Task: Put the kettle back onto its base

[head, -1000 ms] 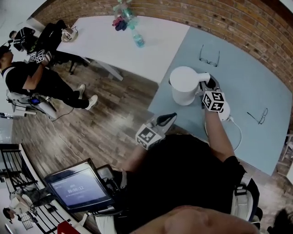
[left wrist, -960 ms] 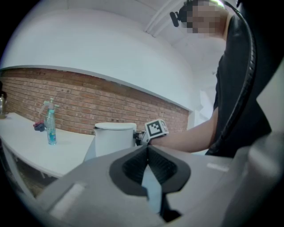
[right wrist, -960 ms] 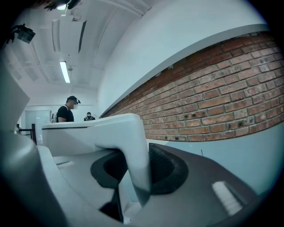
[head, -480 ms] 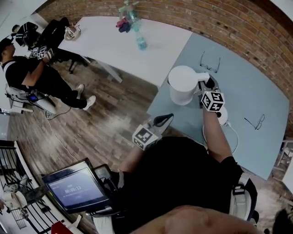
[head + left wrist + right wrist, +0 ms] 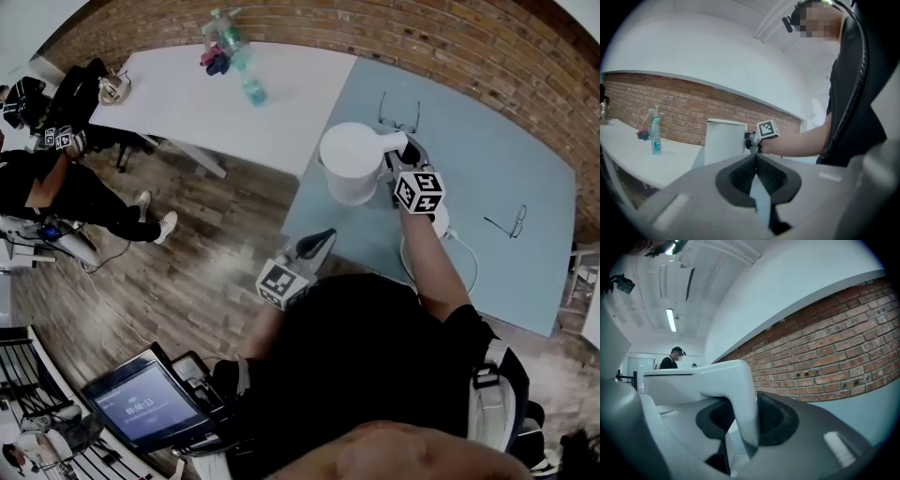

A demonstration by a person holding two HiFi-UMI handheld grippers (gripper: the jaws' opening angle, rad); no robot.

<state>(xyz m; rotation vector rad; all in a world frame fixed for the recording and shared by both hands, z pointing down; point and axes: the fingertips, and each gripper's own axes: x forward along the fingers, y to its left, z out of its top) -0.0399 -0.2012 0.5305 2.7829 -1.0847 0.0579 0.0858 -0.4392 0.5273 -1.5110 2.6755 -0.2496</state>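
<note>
Kettle (image 5: 349, 164) and right gripper (image 5: 403, 163) have crept slightly toward the folded glasses (image 5: 398, 114) since a second ago. Left gripper (image 5: 323, 238) has hardly shifted.

Head view, big to small:
- Blue table (image 5: 487, 141) fills 1 to 3 o'clock, with a brick wall behind it.
- White table (image 5: 187, 94) butts against it at 11 o'clock.
- A seated person (image 5: 56, 183) is at 9 o'clock.
- A screen (image 5: 141, 408) is at 7 o'clock.

The white kettle is near the blue table's left edge, at 10 o'clock of its base (image 5: 439, 221) and off it. Whether its bottom clears the tabletop can't be told.

Right gripper: pads clamped on the kettle handle (image 5: 740, 394), one on each side, seen plainly in the right gripper view.

Left gripper: hangs at 6 o'clock of the kettle, past the table edge and over the wood floor. Its pads meet at the tips with nothing between them.

The round white base sits just under the right forearm, partly covered. Its cable (image 5: 472, 272) loops off at 5 o'clock.

Small stuff:
- Blue bottle (image 5: 251, 89) on the white table.
- The folded glasses at 1 o'clock of the kettle.
- A second pair of glasses (image 5: 511, 223) at 3 o'clock of the base, well apart.
</note>
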